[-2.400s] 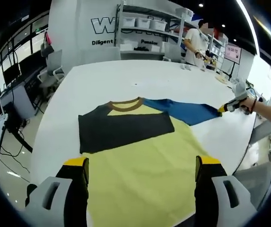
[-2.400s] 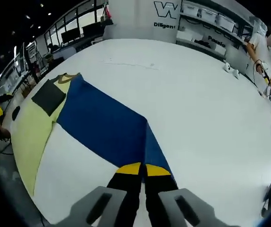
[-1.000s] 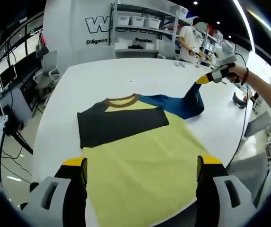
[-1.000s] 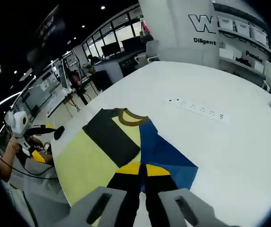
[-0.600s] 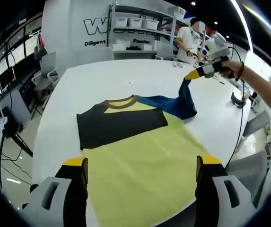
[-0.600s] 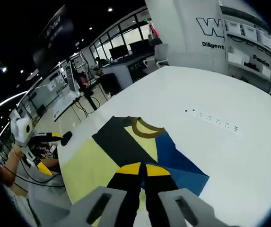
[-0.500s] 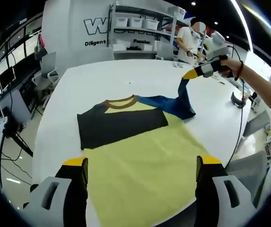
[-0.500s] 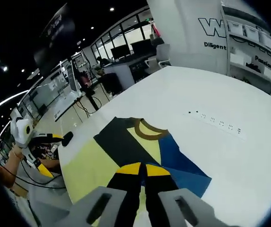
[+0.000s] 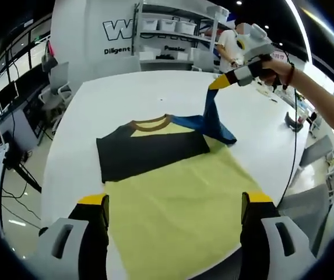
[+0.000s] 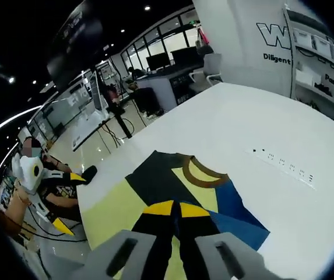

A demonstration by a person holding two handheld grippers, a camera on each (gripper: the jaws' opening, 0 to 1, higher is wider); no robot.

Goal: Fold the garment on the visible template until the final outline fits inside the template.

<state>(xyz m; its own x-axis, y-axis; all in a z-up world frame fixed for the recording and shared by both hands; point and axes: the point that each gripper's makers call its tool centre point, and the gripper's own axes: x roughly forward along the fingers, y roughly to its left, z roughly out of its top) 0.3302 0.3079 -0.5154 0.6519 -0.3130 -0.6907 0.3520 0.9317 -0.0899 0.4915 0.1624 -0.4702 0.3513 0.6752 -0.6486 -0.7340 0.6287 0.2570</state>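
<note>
A yellow shirt [image 9: 178,198] with a brown collar [image 9: 151,123] lies flat on the white table [image 9: 126,96]. Its black sleeve [image 9: 146,153] is folded across the chest. The blue sleeve [image 9: 210,119] is lifted off the table, its cuff pinched in my right gripper [image 9: 219,82], which is shut and held by a hand at the upper right of the left gripper view. In the right gripper view my right gripper [image 10: 176,208] is shut above the shirt [image 10: 111,213], with the blue sleeve [image 10: 236,219] hanging below. My left gripper [image 9: 175,201] stands open over the shirt's lower hem.
Shelves with boxes [image 9: 172,35] and a person [image 9: 234,46] stand beyond the table's far edge. A power strip [image 10: 283,162] lies on the table past the collar. Chairs and desks [image 10: 155,87] stand off the table's side. A person holding the left gripper [image 10: 30,175] is at the left.
My right gripper has lifted the blue sleeve's cuff off the table and carried it up and over toward the shirt's body. The left gripper has stayed open in place.
</note>
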